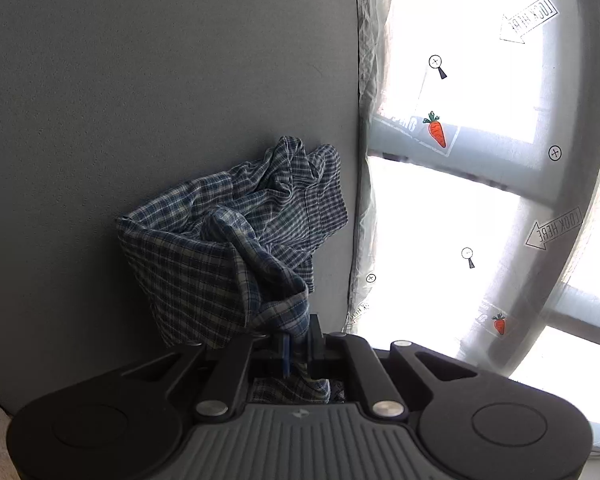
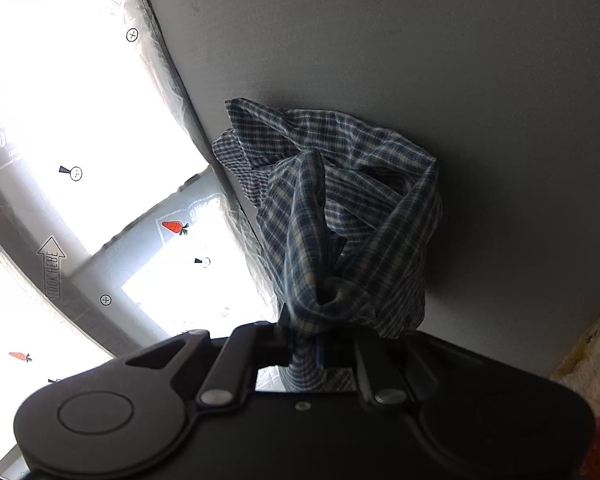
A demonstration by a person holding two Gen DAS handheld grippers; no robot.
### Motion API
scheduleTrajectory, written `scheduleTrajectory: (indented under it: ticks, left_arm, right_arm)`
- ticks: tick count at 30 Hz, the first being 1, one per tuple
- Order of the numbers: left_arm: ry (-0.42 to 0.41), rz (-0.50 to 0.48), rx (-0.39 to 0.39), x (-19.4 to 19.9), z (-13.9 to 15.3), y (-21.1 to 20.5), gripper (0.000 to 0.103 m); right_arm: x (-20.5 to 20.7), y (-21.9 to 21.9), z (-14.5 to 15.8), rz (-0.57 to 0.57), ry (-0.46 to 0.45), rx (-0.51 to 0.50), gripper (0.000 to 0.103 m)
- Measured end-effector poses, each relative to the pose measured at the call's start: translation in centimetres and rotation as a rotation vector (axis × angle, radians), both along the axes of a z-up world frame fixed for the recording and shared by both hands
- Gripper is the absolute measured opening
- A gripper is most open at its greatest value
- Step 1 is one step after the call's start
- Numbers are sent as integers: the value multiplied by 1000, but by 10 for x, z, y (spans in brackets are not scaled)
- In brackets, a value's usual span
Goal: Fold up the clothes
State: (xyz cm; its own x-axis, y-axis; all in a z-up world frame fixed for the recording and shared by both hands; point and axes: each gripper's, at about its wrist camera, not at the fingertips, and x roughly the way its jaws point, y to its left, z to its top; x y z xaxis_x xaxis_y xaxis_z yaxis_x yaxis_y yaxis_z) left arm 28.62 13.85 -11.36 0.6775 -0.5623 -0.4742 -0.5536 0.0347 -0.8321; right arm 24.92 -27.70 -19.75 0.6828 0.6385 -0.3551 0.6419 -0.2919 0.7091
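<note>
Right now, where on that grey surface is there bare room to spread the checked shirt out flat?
The grey surface is bare on the side of the checked shirt away from the window, and beyond it. It is tight along the edge by the plastic sheet, where the shirt nearly reaches. Both the left gripper and right gripper pinch the shirt.

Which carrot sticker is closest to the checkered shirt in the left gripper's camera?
The upper carrot sticker, just right of the shirt. The other carrot sits lower and farther right.
</note>
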Motion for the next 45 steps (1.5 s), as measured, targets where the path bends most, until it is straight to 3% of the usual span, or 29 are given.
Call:
scheduleTrajectory:
  ticks: [7,16,24,27,31,33,36,41,45]
  left_arm:
    - [16,-11,-12,51,-8,-2,8]
    - [93,22,-37,132,-40,9,9]
    - [145,36,-17,217,-85,13,13]
    - [139,35,-11,236,-99,16,25]
    - [94,51,30,250,-98,24,53]
    - [41,44,74,253,-90,28,55]
    - [-28,-48,211,257,-69,26,65]
    - [-91,-277,538,248,-35,-13,70]
    - [-139,-406,773,234,-23,-51,70]
  right_arm:
    - [47,-5,-7,-29,46,29,12]
    - [144,-14,-21,-25,109,26,17]
    - [223,-15,-63,-21,165,45,18]
    - [240,-19,-76,-9,169,52,23]
    - [259,-27,-77,36,118,19,36]
    - [266,-31,-70,75,77,-31,41]
    - [275,-33,-49,161,-4,-167,42]
    - [279,-24,-6,328,-144,-491,42]
    - [274,1,25,480,-289,-824,20]
